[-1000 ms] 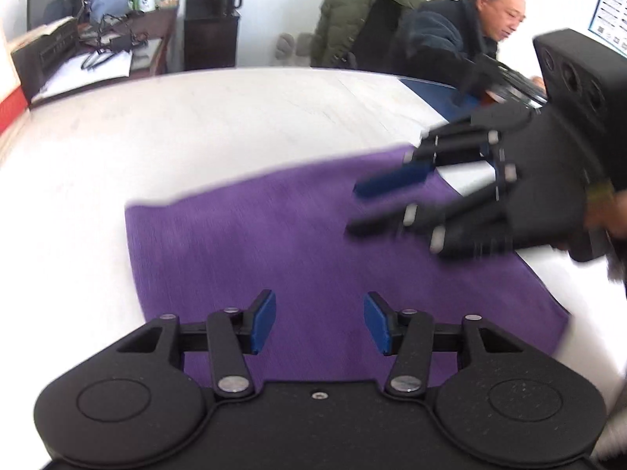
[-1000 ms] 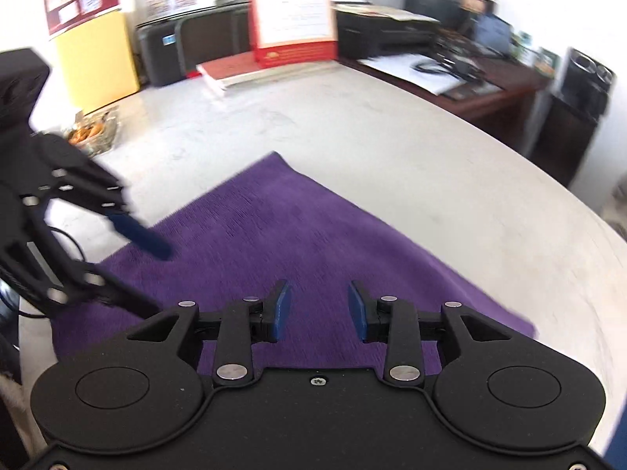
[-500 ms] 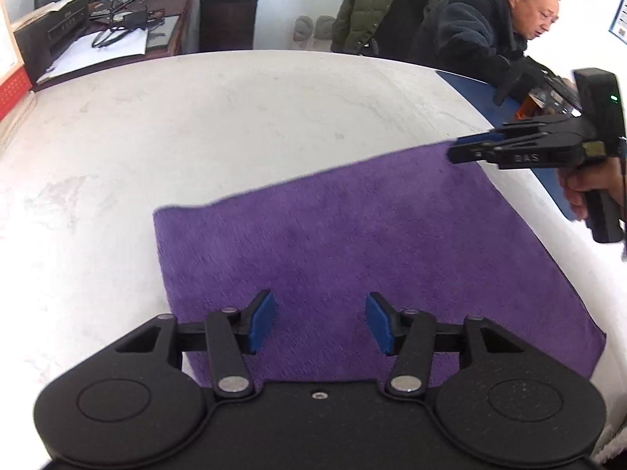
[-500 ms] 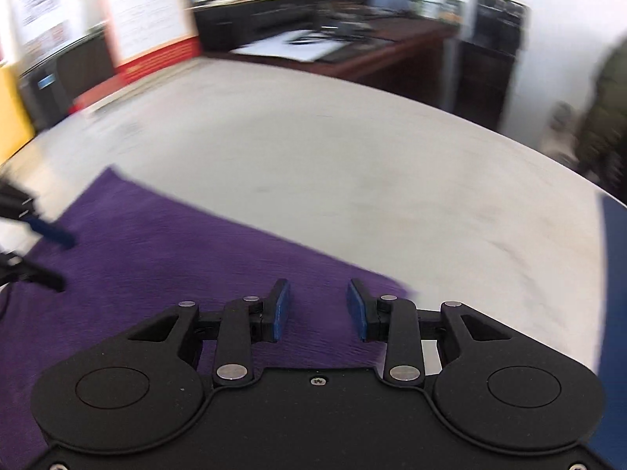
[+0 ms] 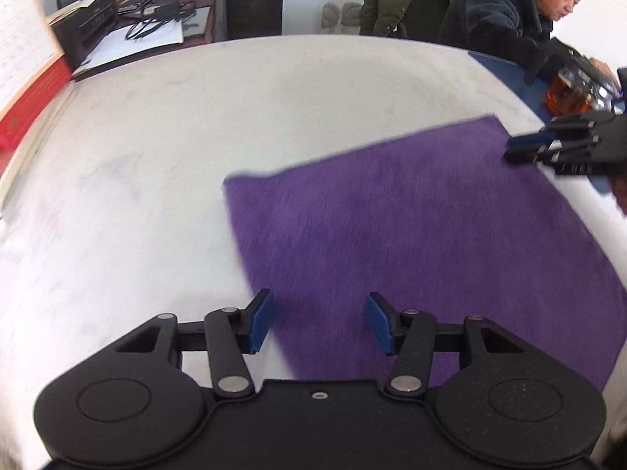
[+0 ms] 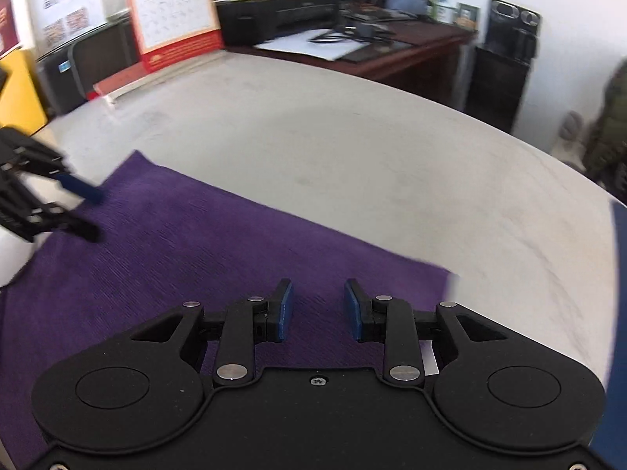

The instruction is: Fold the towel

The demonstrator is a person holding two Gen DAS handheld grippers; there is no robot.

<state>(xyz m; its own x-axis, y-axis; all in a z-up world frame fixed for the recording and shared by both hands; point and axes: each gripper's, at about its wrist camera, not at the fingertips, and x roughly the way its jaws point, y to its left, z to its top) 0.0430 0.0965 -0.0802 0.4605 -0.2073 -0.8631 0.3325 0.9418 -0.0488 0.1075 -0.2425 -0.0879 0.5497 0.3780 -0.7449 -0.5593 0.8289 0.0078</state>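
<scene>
- Towel [image 5: 423, 227]: purple, spread flat on the white table [image 5: 196, 125], right beneath both your grippers.
- Your left gripper [image 5: 319, 323] hangs over the towel's near left edge, fingers apart, nothing between them.
- Your right gripper [image 6: 318, 311] hangs over the towel near its right corner, fingers spread a little less and empty.
- Beyond the towel, a seated person [image 5: 505, 11] leans at the table's far edge, with a cluttered desk [image 6: 392, 43] past it.
</scene>
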